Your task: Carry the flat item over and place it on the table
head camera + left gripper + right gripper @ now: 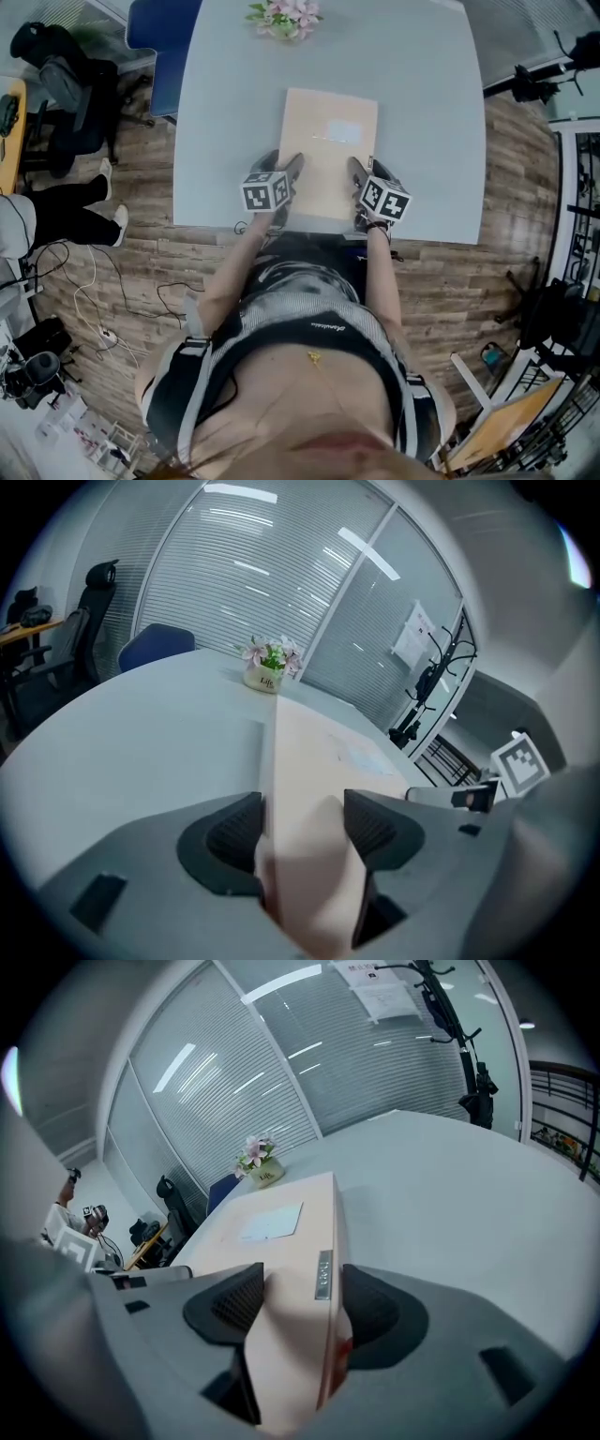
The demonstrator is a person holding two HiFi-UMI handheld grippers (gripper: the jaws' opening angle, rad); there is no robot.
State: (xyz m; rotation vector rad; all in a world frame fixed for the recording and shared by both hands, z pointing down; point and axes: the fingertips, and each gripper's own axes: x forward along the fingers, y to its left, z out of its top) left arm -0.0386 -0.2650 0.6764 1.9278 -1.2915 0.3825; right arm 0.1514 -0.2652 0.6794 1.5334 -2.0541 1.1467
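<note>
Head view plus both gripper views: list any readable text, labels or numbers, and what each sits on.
"Life" (probably, it is blurred): on the flower pot.
White label on top of the flat box: too small to read.
Side sticker on the box edge: blurred, unreadable.
Wall sheets on the glass partition: print too small.
Script print on the person's shirt: too small to read.

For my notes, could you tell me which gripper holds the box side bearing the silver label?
The right gripper: the flat box edge between its jaws carries the silver label, while the left gripper clamps a plain edge.
</note>
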